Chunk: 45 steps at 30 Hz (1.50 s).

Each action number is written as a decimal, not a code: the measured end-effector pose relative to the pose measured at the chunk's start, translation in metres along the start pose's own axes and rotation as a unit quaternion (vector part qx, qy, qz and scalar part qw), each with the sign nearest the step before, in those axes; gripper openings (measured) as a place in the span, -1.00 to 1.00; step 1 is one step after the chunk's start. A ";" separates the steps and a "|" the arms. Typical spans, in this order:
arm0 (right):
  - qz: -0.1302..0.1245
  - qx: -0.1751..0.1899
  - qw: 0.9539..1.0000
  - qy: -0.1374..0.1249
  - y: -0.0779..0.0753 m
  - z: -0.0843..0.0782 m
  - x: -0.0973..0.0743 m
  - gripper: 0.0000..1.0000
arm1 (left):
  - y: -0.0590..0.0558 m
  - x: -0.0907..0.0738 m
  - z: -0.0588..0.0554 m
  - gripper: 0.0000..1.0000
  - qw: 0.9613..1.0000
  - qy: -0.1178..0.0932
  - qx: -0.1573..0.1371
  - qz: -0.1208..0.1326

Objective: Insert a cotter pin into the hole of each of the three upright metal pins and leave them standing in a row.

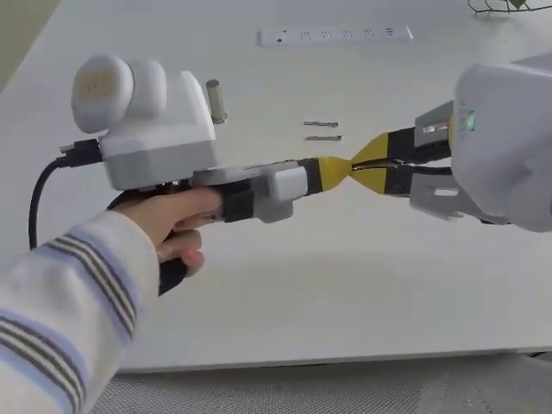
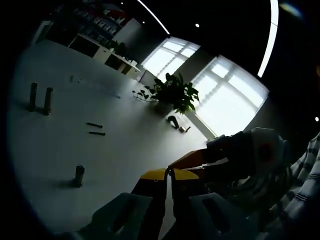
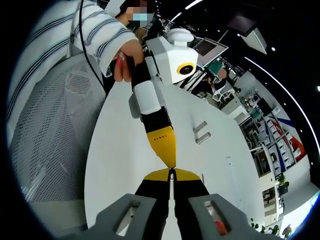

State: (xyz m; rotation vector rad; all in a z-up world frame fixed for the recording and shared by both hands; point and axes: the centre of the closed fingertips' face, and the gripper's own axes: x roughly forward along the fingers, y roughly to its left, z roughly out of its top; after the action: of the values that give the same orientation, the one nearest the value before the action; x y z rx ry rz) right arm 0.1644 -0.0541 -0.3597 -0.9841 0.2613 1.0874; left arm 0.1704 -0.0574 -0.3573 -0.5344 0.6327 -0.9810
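Note:
My left gripper (image 1: 343, 167) and right gripper (image 1: 357, 169) meet tip to tip above the white table (image 1: 345, 259), both with yellow jaws shut. Whether something thin is pinched at the meeting point is too small to tell. Seen in its own view, the left gripper (image 2: 169, 174) touches the right gripper (image 2: 176, 167), which comes in from the right. In the right gripper view, the right gripper (image 3: 171, 174) faces the left gripper (image 3: 171, 164). Two cotter pins (image 1: 322, 130) (image 2: 95, 129) lie side by side on the table. Two metal pins (image 2: 40, 98) stand together; a third metal pin (image 2: 79, 175) (image 1: 216, 99) stands apart.
A white power strip (image 1: 335, 35) lies at the far edge of the table. A potted plant (image 2: 172, 92) stands at the table's far end. A person's hand (image 1: 177, 220) in a striped sleeve holds the left gripper. A mesh chair (image 3: 60, 130) sits beside the table.

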 end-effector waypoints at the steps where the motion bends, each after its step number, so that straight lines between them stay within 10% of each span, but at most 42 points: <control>1: 0.000 -0.001 1.000 0.001 0.000 0.000 0.000 -1.00 | 0.000 0.000 0.000 -1.00 1.000 0.001 0.000 0.000; 9: 0.000 0.002 1.000 0.001 0.003 -0.002 0.001 -1.00 | 0.003 0.001 -0.003 -1.00 1.000 0.015 0.006 0.005; 14: 0.005 0.004 1.000 -0.001 0.005 -0.002 0.004 -1.00 | 0.005 -0.001 -0.008 -1.00 0.997 0.046 0.063 0.019; 29: 0.015 0.058 0.998 -0.006 0.005 -0.008 0.007 -0.72 | 0.009 -0.005 -0.002 -1.00 0.995 0.037 0.088 0.023; 36: 0.054 0.171 0.984 -0.025 0.011 -0.016 0.010 -0.40 | 0.009 -0.011 -0.004 -1.00 0.988 0.046 0.144 0.020; 45: 0.117 0.261 0.956 -0.069 0.018 -0.012 0.008 -0.53 | 0.000 -0.020 -0.003 -1.00 0.966 0.047 0.256 -0.005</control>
State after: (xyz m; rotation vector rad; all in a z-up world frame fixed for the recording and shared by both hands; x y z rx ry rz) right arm 0.1566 -0.0564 -0.3812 -0.4075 0.5318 1.2123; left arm 0.1606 -0.0396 -0.3545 -0.0331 0.4350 -1.1341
